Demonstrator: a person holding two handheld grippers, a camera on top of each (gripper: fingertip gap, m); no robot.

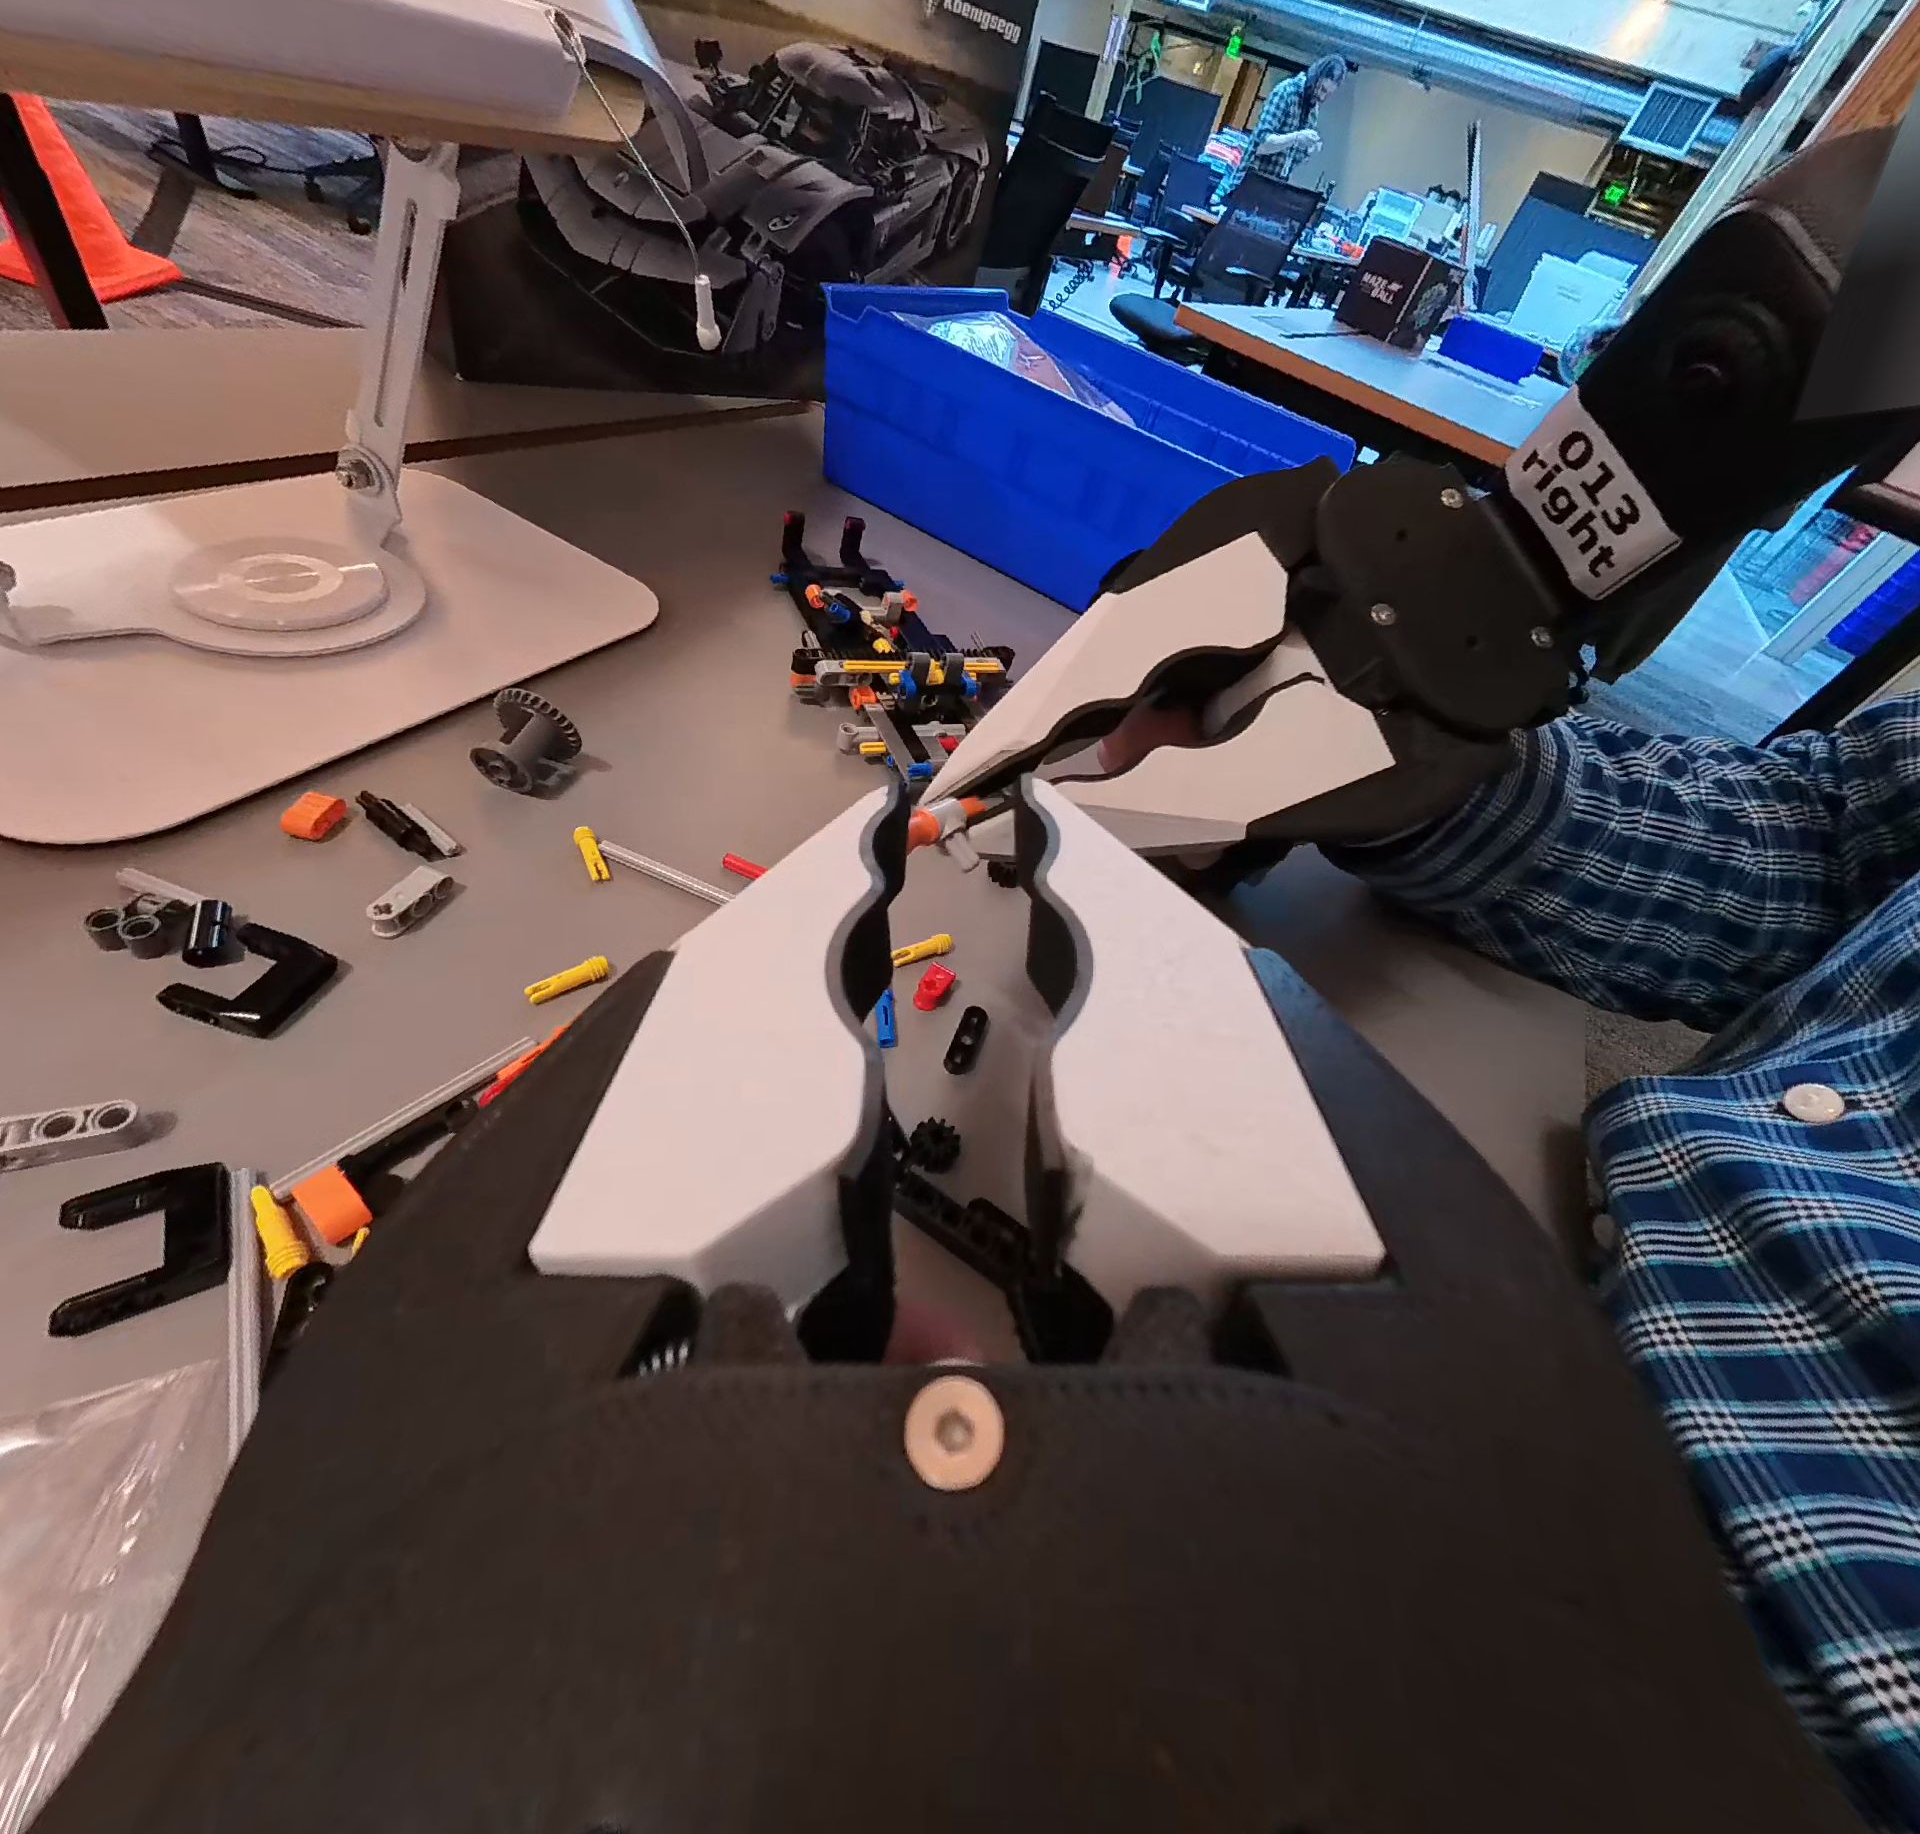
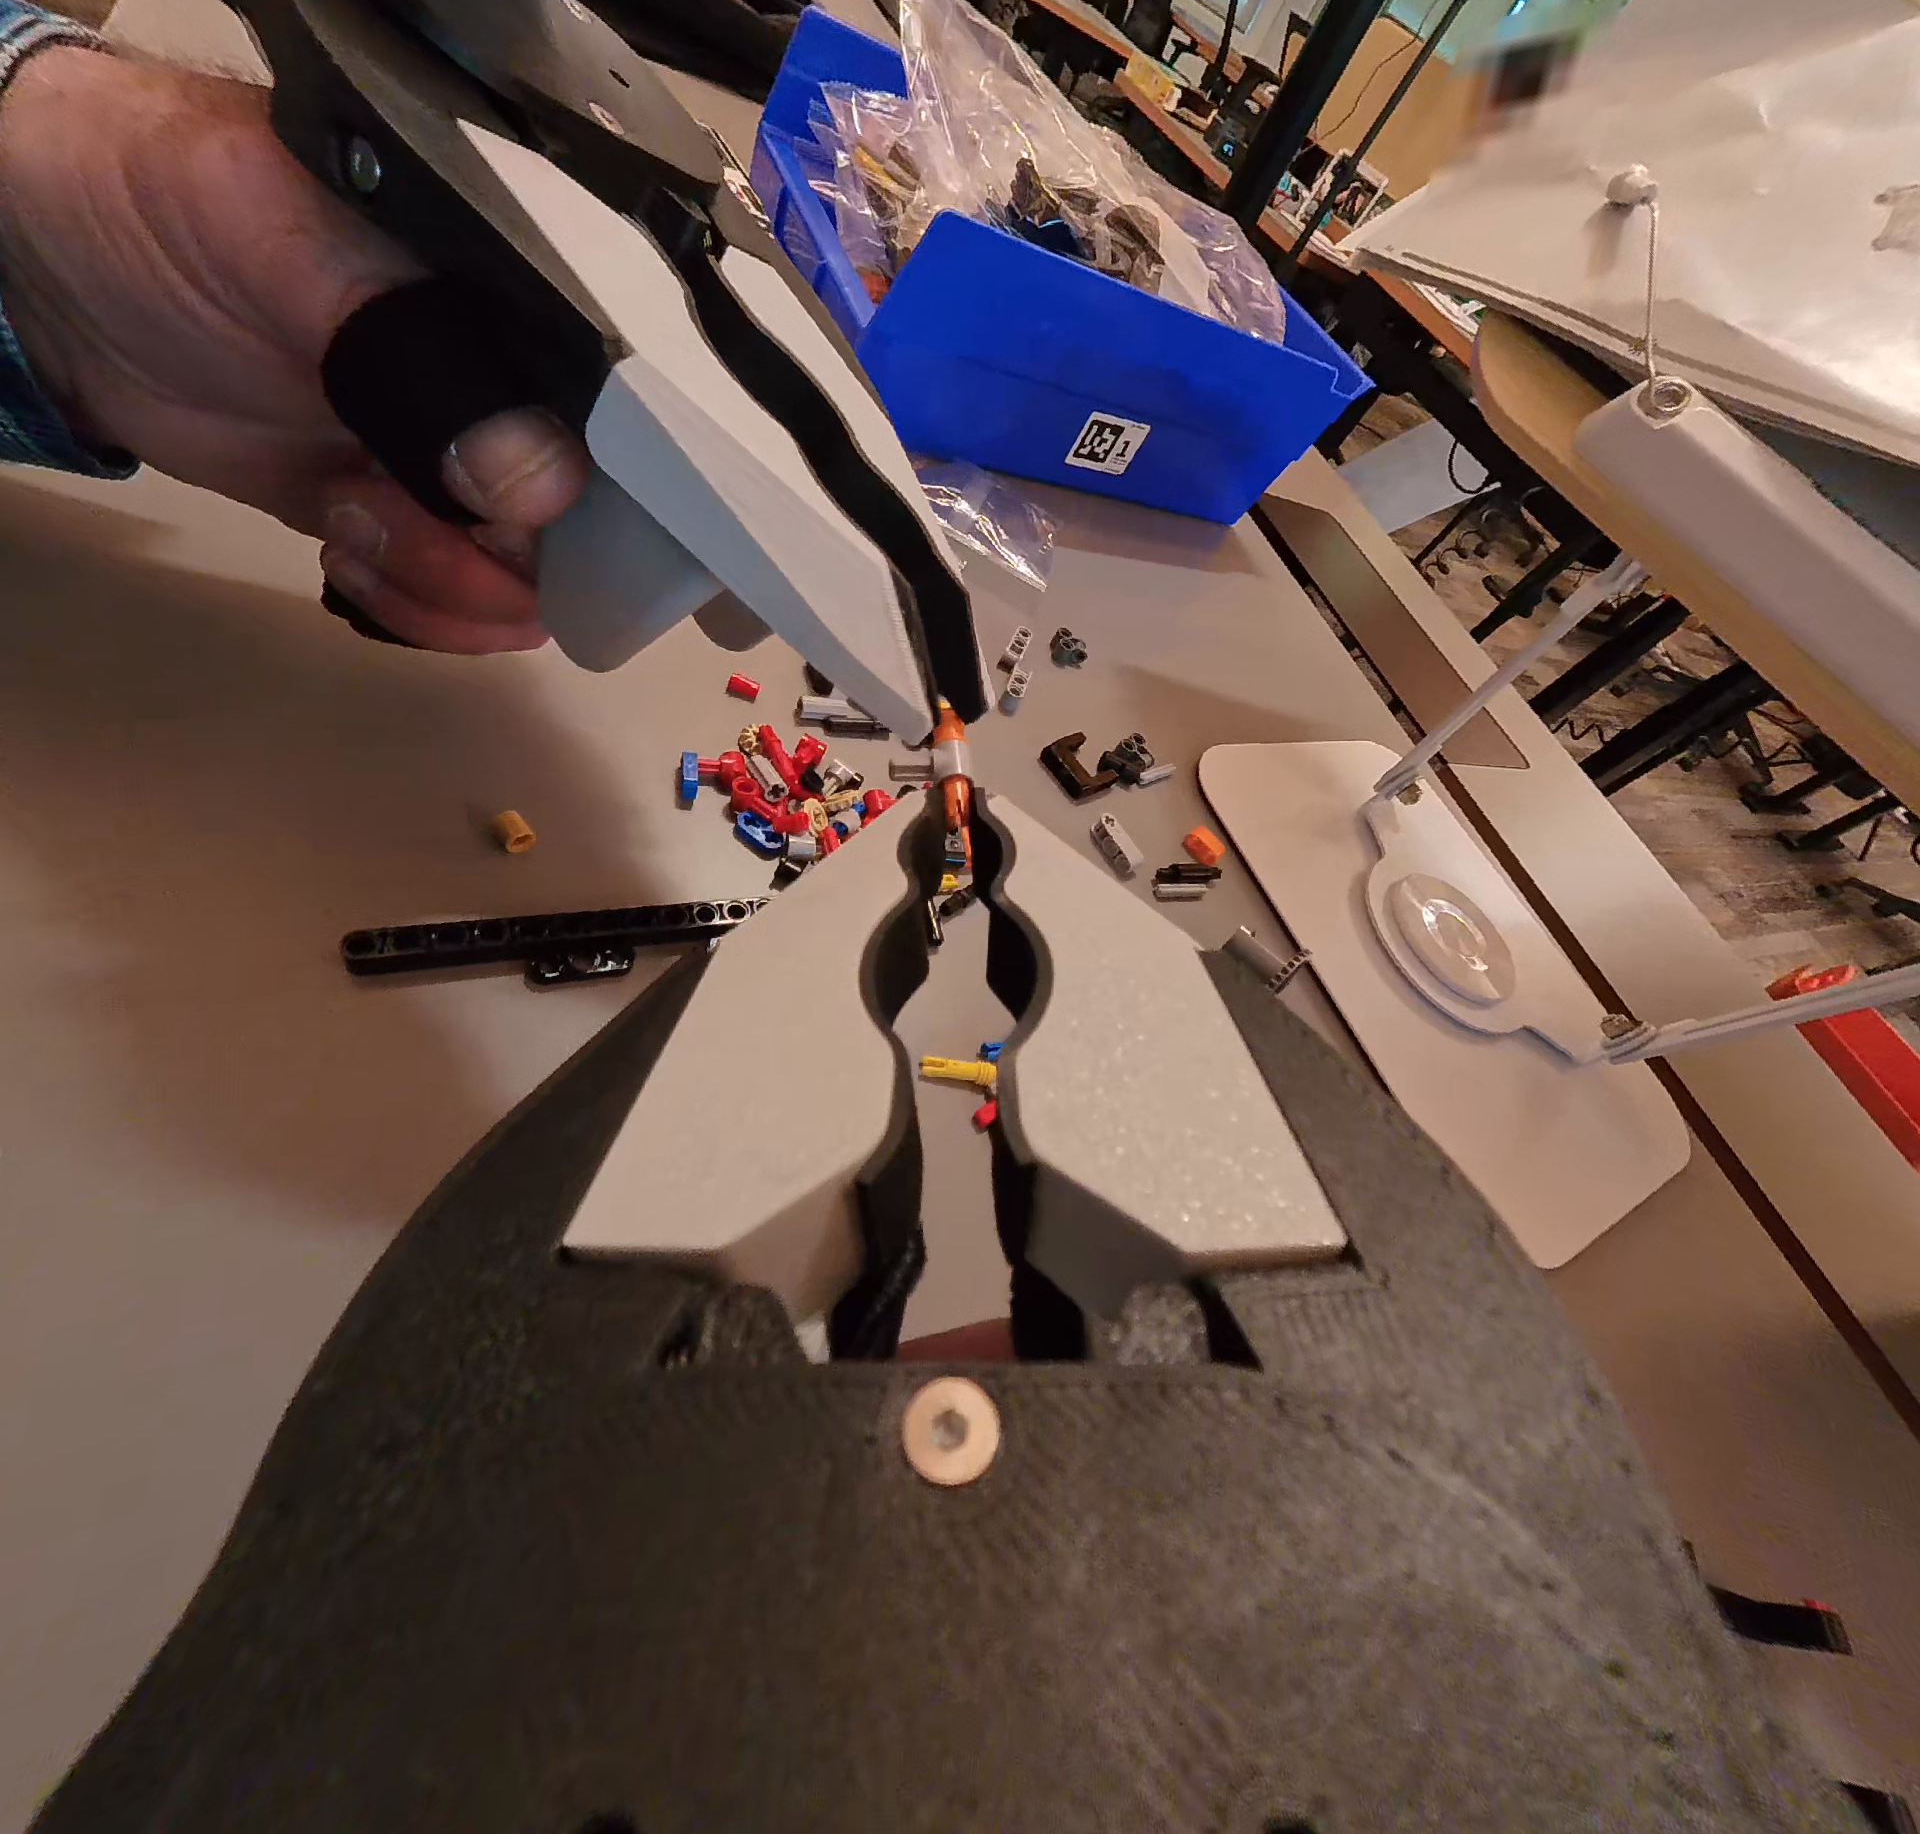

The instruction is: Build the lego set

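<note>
A small orange and grey lego piece [image 1: 935, 830] hangs above the table between both grippers; it also shows in the right wrist view [image 2: 951, 771]. My left gripper [image 1: 961, 808] is closed on one end of it. My right gripper [image 2: 956, 813] is closed on the other end and comes in from the right in the left wrist view [image 1: 940, 787]. In the right wrist view my left gripper [image 2: 948, 719] reaches down from the upper left. A partly built chassis [image 1: 894, 662] lies on the grey table beyond the grippers.
Loose pieces lie scattered: a grey gear part [image 1: 525, 740], black brackets [image 1: 255, 984], a long black beam [image 2: 551, 937], a red and blue pile [image 2: 790, 787]. A blue bin [image 2: 1091, 371] of bags stands behind. A white stand base [image 1: 260, 641] is at the left. My left and right fingertips are right by each other.
</note>
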